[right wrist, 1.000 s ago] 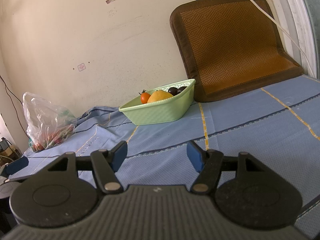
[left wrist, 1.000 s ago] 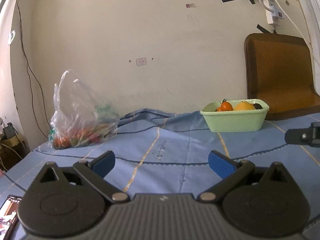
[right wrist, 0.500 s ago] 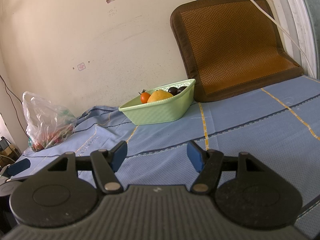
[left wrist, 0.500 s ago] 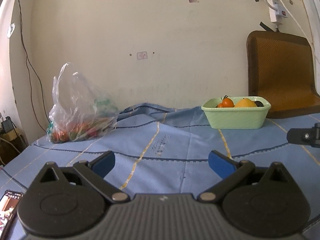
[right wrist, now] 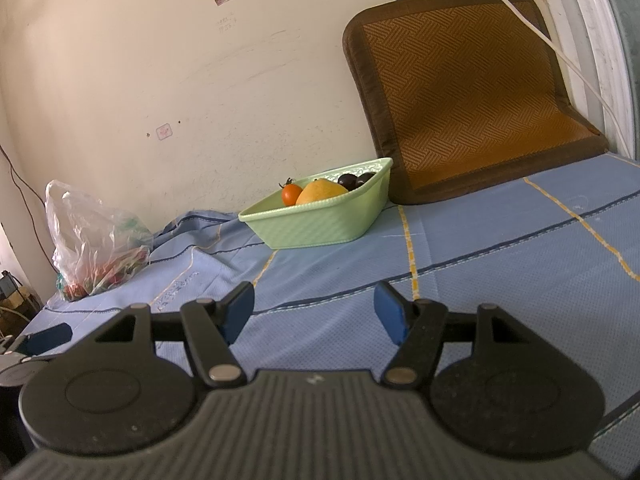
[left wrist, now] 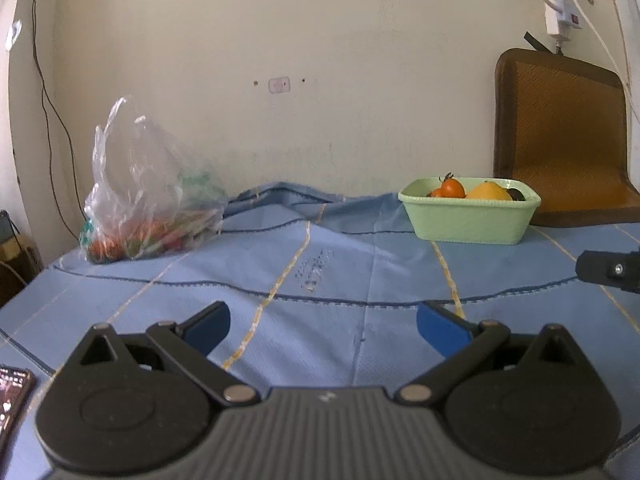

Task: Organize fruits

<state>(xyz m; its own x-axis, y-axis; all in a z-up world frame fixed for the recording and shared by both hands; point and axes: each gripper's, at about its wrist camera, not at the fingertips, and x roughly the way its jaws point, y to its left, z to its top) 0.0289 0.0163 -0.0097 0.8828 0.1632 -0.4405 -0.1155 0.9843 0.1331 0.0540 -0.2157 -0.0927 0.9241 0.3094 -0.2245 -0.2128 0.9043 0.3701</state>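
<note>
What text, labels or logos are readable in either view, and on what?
Nothing can be quoted.
Embroidered mark on the blue sheet: blurred.
Faint writing on the wall: too small.
Small wall sticker: unreadable.
Phone screen: lit, too small.
Emblem on the left gripper body: a mark, no letters.

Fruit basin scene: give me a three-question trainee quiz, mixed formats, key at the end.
1. True or false: the left gripper holds a fruit.
2. Multiple choice: the clear plastic bag of produce sits where, seen from the left wrist camera? A) inside the green basin B) on the blue cloth near the wall, left of the basin C) on the brown woven mat
3. Fill in: beside the yellow fruit in the basin lies a small red ____ with a green stem.

Key
1. False; its jaws stand open with only cloth between them.
2. B
3. Tomato
</note>
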